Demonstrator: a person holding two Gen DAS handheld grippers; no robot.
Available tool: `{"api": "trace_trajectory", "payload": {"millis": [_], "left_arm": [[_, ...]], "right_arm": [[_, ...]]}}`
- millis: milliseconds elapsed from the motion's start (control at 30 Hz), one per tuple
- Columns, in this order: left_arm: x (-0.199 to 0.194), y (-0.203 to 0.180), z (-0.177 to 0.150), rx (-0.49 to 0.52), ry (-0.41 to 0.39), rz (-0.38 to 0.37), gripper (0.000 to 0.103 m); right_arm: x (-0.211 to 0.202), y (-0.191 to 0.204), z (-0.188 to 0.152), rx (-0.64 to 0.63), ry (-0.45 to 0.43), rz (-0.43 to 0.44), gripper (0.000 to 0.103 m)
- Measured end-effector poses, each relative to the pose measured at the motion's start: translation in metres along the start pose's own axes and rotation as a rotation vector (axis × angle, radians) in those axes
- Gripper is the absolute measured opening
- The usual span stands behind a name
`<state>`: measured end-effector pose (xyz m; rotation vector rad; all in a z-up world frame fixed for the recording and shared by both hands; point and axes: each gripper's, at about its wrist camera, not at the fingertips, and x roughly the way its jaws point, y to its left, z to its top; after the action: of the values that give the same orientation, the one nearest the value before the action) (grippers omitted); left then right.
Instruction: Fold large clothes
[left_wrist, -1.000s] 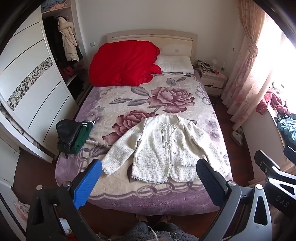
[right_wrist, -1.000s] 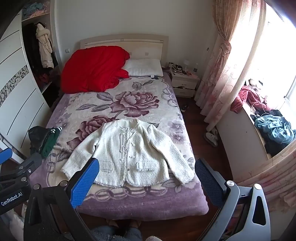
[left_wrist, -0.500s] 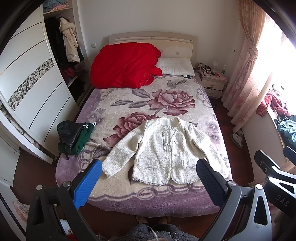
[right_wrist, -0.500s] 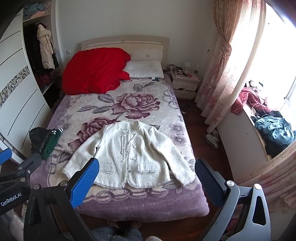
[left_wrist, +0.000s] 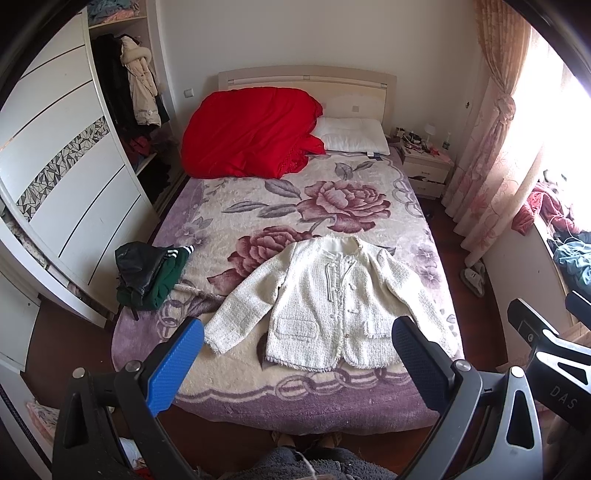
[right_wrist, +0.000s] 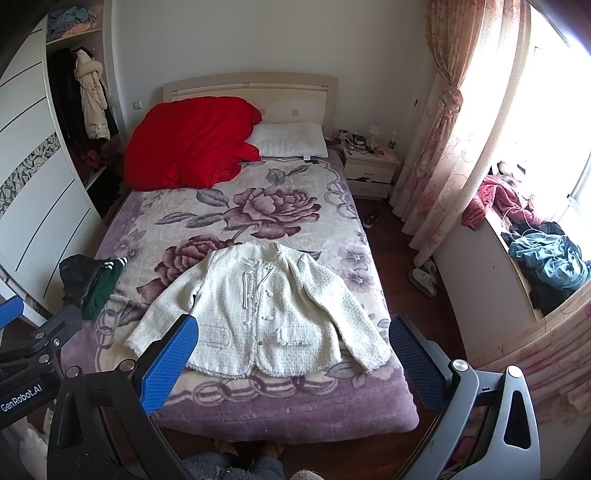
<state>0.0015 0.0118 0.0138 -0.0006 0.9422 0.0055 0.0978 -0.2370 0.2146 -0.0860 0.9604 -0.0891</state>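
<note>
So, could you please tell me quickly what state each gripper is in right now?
Left gripper: open, holding nothing.
Right gripper: open, holding nothing.

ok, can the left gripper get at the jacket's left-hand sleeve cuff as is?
Probably yes: left gripper is open and empty, and the white jacket lies flat with nothing over that cuff.

Sunlit bedroom: bed (left_wrist: 229, 221), wardrobe (left_wrist: 66, 192), curtained window (right_wrist: 546, 122).

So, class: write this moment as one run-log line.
stage: pre-fold | white jacket: flat, face up, sleeves spread, near foot of bed | left gripper: open, empty | right gripper: open, empty | contact: none
</note>
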Motion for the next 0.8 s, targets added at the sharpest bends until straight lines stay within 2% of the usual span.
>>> {"api": "trace_trajectory", "payload": {"millis": [500, 567, 733, 800], "left_arm": [[-0.002, -0.003, 0.003, -0.001, -0.009, 0.001, 0.103], [-0.002, -0.004, 0.005, -0.002, -0.011, 0.000, 0.103], [-0.003, -0.004, 0.005, -0.001, -0.012, -0.001, 0.103], [-0.003, -0.003, 0.005, -0.002, -0.012, -0.001, 0.103]], "right_arm": [[0.000, 0.001, -0.003, 0.001, -0.005, -0.001, 0.103], [-0.007, 0.004, 0.006, 0.000, -0.005, 0.000, 0.103], [-0.005, 0.000, -0.001, 0.000, -0.009, 0.001, 0.103], [-0.013, 0.011, 0.017, -0.005, -0.010, 0.001, 0.103]]}}
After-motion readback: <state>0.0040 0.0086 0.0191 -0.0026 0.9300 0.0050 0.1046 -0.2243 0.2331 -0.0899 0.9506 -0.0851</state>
